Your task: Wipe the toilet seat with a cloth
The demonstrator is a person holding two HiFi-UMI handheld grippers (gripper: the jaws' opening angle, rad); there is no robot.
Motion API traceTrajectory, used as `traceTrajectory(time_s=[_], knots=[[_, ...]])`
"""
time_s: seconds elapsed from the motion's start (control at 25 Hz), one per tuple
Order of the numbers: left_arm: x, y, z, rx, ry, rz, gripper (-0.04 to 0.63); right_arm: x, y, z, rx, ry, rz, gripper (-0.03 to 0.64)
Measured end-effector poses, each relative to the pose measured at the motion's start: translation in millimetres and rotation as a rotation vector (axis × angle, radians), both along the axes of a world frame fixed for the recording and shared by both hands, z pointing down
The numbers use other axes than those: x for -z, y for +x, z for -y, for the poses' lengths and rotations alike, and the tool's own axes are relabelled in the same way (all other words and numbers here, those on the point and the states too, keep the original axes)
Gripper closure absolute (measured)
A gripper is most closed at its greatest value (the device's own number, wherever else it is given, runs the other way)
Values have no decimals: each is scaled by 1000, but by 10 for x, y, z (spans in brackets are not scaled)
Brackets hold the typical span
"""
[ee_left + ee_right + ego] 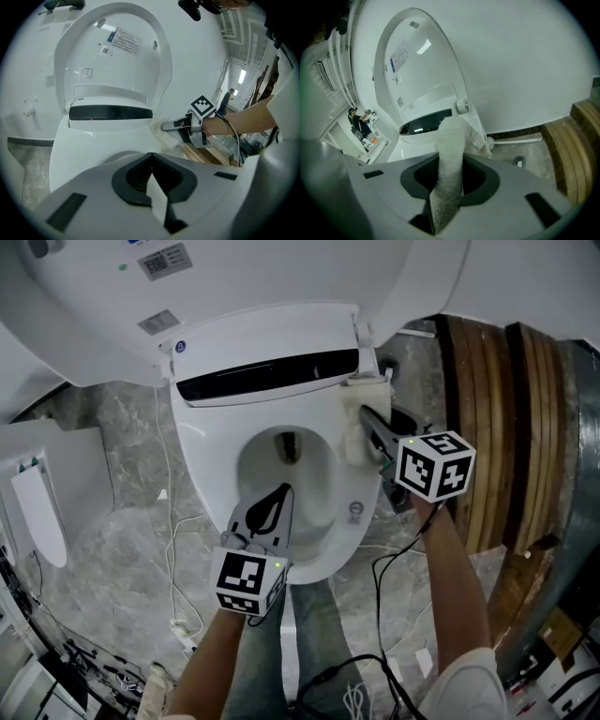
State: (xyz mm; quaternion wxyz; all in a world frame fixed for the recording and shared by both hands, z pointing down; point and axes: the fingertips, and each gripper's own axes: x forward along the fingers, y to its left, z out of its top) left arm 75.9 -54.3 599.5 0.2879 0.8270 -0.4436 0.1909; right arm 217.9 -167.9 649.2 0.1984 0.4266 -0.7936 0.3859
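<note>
The white toilet seat (pixel 208 460) is down and its lid (pixel 234 296) stands up. A pale cloth (pixel 356 423) lies on the seat's right rear edge, near the hinge. My right gripper (pixel 367 415) is shut on that cloth; in the right gripper view the cloth (pixel 451 145) runs out between the jaws of the right gripper (pixel 450 164) towards the seat. My left gripper (pixel 279 493) hangs over the front of the bowl, shut with nothing in it. The left gripper view shows its closed jaws (pixel 151 161), the seat (pixel 93 140), and the right gripper (pixel 180 125) pressing the cloth (pixel 165 137).
A curved wooden panel (pixel 487 427) stands close on the right of the toilet. Thin cables (pixel 173 549) trail over the marble floor on the left. A white fixture (pixel 37 512) is at the far left. The person's legs (pixel 309 634) are before the bowl.
</note>
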Motion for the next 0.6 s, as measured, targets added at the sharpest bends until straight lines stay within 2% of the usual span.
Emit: traceTrajectory(time_s=[0.28,0.48,0.6], knots=[[-3,-36,-11,1,-7,-1,584,-10,-1,0,17,5,-4,517],[74,-136,39,12,11,3,584,54,-26,-8,-25,2,13,517],[137,-206,44,21,17,5,584,218,-81,-52,-15,48,17,517]])
